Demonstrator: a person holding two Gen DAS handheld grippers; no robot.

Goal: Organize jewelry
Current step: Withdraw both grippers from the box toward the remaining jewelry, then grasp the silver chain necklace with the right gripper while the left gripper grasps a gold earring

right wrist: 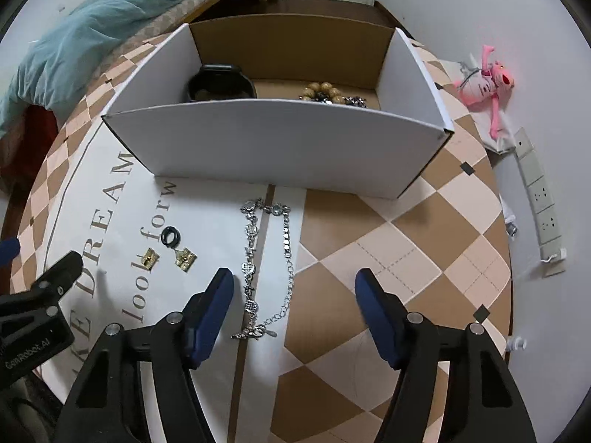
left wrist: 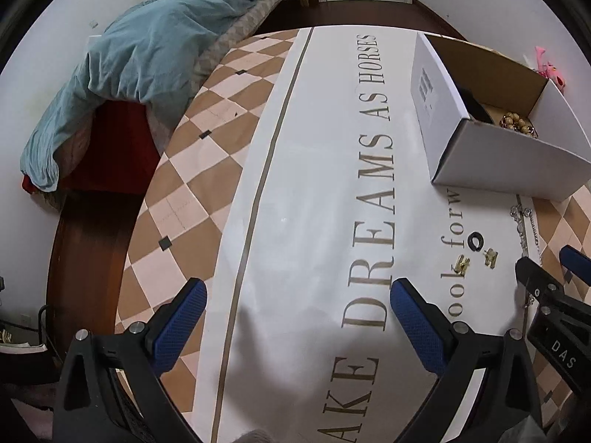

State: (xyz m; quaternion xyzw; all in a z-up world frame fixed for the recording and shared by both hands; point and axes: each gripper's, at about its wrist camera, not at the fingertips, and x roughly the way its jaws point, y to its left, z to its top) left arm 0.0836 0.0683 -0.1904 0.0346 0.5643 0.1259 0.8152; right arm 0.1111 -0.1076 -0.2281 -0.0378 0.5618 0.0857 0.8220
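A white cardboard box [right wrist: 280, 144] stands open on the table and holds a black watch [right wrist: 221, 86], a wooden bead bracelet [right wrist: 322, 91] and a dark chain [right wrist: 355, 101]. In front of it lie a silver chain bracelet [right wrist: 269, 258], a black ring [right wrist: 170, 237] and two gold earrings [right wrist: 149, 257] [right wrist: 184, 257]. My right gripper [right wrist: 294, 288] is open and empty, just above the silver bracelet's near end. My left gripper [left wrist: 297, 301] is open and empty over the white cloth, left of the ring [left wrist: 475, 240] and earrings [left wrist: 462, 264]. The box also shows in the left wrist view [left wrist: 439, 107].
A checkered cloth with a lettered white runner [left wrist: 314, 184] covers the round table. A bed with a teal blanket [left wrist: 147, 48] stands beyond its left edge. A pink plush toy [right wrist: 487, 85] and a power strip [right wrist: 539, 199] lie on the floor to the right.
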